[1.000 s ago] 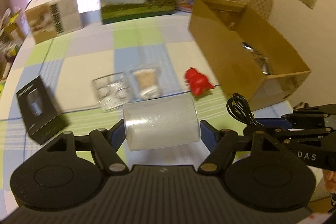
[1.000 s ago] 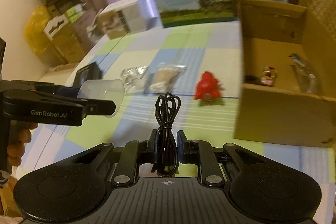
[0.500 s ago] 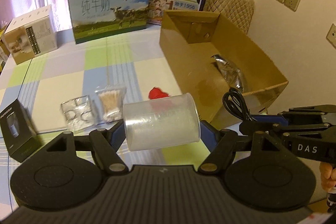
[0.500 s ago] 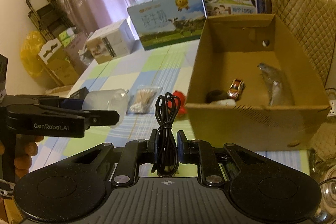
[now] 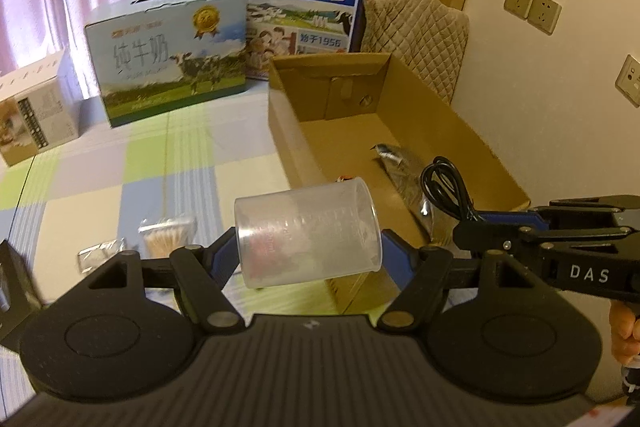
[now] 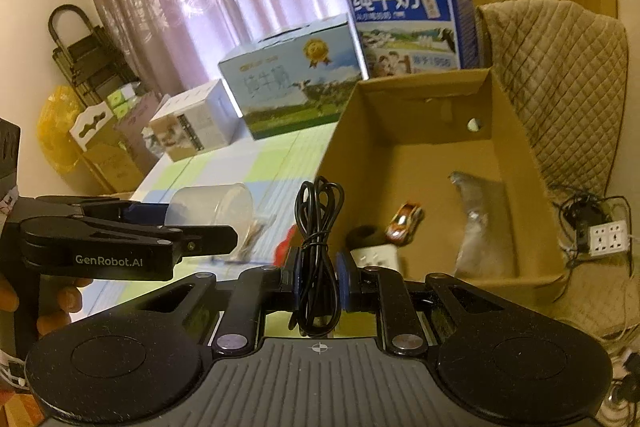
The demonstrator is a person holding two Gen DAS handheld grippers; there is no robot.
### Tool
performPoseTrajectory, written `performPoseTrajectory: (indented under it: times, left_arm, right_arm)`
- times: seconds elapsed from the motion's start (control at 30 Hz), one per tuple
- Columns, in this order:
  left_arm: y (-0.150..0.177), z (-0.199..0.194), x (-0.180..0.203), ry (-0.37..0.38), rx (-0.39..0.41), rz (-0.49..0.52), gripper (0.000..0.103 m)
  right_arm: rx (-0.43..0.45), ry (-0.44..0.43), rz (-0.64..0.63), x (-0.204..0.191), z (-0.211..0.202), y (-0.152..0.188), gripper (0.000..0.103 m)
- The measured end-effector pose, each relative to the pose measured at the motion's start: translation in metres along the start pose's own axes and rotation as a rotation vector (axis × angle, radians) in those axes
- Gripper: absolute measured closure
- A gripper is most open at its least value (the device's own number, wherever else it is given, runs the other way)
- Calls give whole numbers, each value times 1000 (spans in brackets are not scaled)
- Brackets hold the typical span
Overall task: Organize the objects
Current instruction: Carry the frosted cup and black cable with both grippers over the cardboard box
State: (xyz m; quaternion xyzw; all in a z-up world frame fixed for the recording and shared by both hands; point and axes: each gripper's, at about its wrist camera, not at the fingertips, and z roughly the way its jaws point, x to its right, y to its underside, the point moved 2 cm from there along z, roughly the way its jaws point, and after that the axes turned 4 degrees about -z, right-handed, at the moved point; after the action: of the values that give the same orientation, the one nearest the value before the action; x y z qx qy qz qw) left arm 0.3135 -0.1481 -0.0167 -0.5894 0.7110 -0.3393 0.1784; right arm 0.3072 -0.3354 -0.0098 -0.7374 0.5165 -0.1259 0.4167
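My left gripper is shut on a clear plastic measuring cup, held on its side above the table, level with the near left corner of the open cardboard box. My right gripper is shut on a coiled black cable, held just before the box's near rim. Inside the box lie a toy car, a silver pouch and a white item beside something dark and round. In the right wrist view the left gripper and its cup show at the left.
On the checked tablecloth lie a bag of cotton swabs, a clear packet, a red toy and a black box. Two milk cartons and a white carton stand at the back. A padded chair is behind the cardboard box.
Both grippers have risen and moved right towards the cardboard box, each still holding its object. The box's inside now shows in both views.
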Motion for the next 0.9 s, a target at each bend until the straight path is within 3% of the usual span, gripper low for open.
performPoseTrajectory:
  times: [0.4, 0.9]
  left_arm:
    - [-36, 50, 38, 1, 2, 46, 32]
    - [-78, 117, 53, -21, -12, 89, 32]
  right_arm:
    - [14, 49, 8, 55, 9, -21, 88]
    - [-34, 92, 15, 120, 64, -49, 88]
